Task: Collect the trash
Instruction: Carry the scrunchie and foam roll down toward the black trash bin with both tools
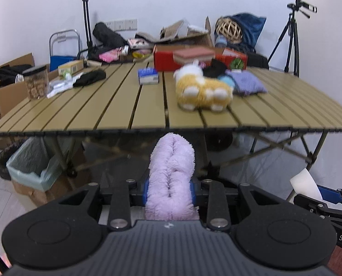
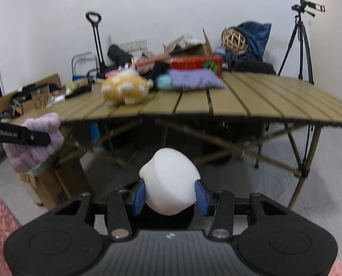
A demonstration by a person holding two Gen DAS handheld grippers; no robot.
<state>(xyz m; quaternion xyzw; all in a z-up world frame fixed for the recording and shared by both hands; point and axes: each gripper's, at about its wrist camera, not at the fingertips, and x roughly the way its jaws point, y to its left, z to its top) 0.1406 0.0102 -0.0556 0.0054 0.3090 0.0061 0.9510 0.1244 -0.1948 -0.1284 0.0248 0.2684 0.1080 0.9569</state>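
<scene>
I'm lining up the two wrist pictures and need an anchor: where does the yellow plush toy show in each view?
Left wrist view: the yellow plush toy lies on the slatted table, right of centre, in front of the red box.
Right wrist view: the yellow plush toy lies left of centre on the table, left of the purple cloth.
Shared landmark: the tripod with a camera at the far right.

Both grippers are black with ribbed bodies, round side discs, silver screws and blue fingers.
</scene>
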